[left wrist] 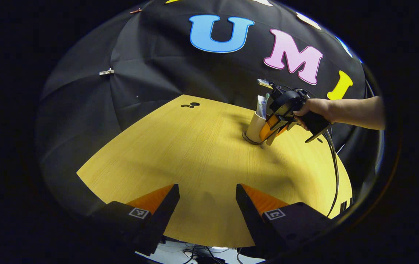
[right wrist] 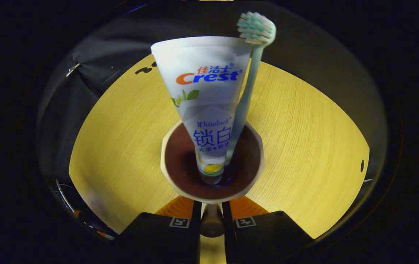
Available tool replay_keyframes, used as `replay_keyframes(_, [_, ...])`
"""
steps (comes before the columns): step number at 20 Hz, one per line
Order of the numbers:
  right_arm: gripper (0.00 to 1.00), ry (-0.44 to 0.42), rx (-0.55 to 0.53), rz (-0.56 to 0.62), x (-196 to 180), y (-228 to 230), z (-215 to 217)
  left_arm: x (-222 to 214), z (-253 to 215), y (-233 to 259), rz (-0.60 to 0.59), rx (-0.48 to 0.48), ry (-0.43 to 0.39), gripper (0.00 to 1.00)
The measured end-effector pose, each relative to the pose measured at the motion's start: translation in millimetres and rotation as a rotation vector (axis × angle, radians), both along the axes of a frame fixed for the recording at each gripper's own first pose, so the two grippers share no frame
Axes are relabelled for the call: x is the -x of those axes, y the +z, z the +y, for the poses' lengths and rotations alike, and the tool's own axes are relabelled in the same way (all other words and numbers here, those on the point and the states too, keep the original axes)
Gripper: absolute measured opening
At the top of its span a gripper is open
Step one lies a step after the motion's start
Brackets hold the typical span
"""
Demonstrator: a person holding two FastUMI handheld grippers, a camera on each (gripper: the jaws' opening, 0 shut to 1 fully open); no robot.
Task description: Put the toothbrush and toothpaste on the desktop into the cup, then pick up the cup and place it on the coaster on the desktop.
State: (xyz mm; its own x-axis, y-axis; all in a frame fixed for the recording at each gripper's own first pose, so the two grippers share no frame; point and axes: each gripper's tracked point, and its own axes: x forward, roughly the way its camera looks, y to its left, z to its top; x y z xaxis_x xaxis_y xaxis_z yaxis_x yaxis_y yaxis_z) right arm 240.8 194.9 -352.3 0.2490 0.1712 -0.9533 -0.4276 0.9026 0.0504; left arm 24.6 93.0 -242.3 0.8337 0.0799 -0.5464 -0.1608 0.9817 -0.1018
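Observation:
A beige cup (left wrist: 255, 127) with a dark inside (right wrist: 180, 161) stands on a dark round coaster (left wrist: 247, 138) at the far right of the wooden table (left wrist: 195, 154). In it stand a white toothpaste tube (right wrist: 204, 95) (left wrist: 261, 106) and a pale green toothbrush (right wrist: 256, 27) (left wrist: 267, 96), bristles up. My right gripper (right wrist: 212, 216) (left wrist: 269, 132), held by a hand (left wrist: 314, 108), is shut on the cup's handle (right wrist: 212, 220). My left gripper (left wrist: 207, 198) hovers open over the table's near edge with nothing between its fingers.
Black cables (left wrist: 333, 165) hang from the right gripper down past the table's right edge. Small black dots (left wrist: 190, 105) mark the table's far corner. A small hole (right wrist: 362, 165) sits near the table's edge. The black cloth wall rises close behind the cup.

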Motion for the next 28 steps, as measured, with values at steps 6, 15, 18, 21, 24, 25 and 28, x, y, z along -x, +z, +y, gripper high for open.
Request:
replay_keyframes(6, [0.43,-0.015,-0.032,-0.019,-1.8,18.9,-1.4,9.1,-0.4,9.1,-0.005,-0.010,0.001,0.98])
replay_keyframes(15, [0.99,-0.165,-0.223,-0.125,22.9,120.0,-22.3,27.1,-22.6,47.9,-0.046,0.005,-0.024,0.98])
replay_keyframes(18, [0.99,-0.248,-0.302,-0.193,42.6,167.9,-41.9,31.9,-35.3,67.9,-0.082,0.021,-0.039,0.98])
replay_keyframes(21, [0.99,-0.314,-0.322,-0.325,74.4,211.2,-79.3,34.7,-47.1,91.1,-0.118,0.038,-0.058,0.98])
replay_keyframes(24, [0.98,-0.352,-0.297,-0.436,127.7,240.8,-116.6,38.1,-62.3,116.7,-0.140,0.058,-0.107,0.98])
replay_keyframes(25, [0.99,-0.360,-0.276,-0.467,148.3,248.5,-129.8,39.9,-65.0,127.2,-0.154,0.050,-0.122,0.98])
replay_keyframes(28, [0.99,-0.407,-0.235,-0.579,201.2,265.2,-155.0,47.7,-68.9,165.4,-0.236,-0.028,-0.147,0.98])
